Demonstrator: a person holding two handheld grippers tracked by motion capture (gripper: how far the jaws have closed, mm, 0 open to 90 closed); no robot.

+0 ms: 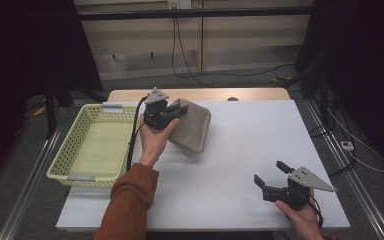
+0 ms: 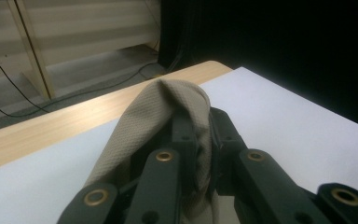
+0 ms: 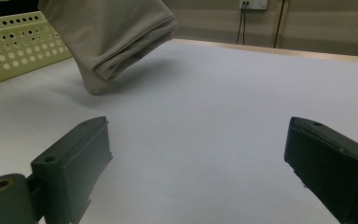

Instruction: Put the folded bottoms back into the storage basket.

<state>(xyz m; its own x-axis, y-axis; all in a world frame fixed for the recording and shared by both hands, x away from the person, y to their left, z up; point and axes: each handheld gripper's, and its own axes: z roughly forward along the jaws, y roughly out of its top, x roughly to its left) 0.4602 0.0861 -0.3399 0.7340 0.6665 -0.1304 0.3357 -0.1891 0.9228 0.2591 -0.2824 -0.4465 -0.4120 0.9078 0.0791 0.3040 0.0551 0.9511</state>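
A folded beige cloth (image 1: 192, 127) hangs lifted above the white table, with one lower corner near or on the surface. My left gripper (image 1: 172, 111) is shut on its upper edge, and the fabric (image 2: 168, 112) drapes over the closed jaws in the left gripper view. In the right gripper view the cloth (image 3: 112, 37) dangles at the far left, beside the basket. My right gripper (image 1: 270, 172) rests low at the table's near right, open, with nothing between its fingers; its midpoint (image 3: 196, 154) lies over bare table.
A pale yellow perforated basket (image 1: 75, 170) sits at the table's left edge, with nothing in it. A strip of wooden tabletop (image 1: 200, 94) runs along the far edge. Cables trail on the floor beyond.
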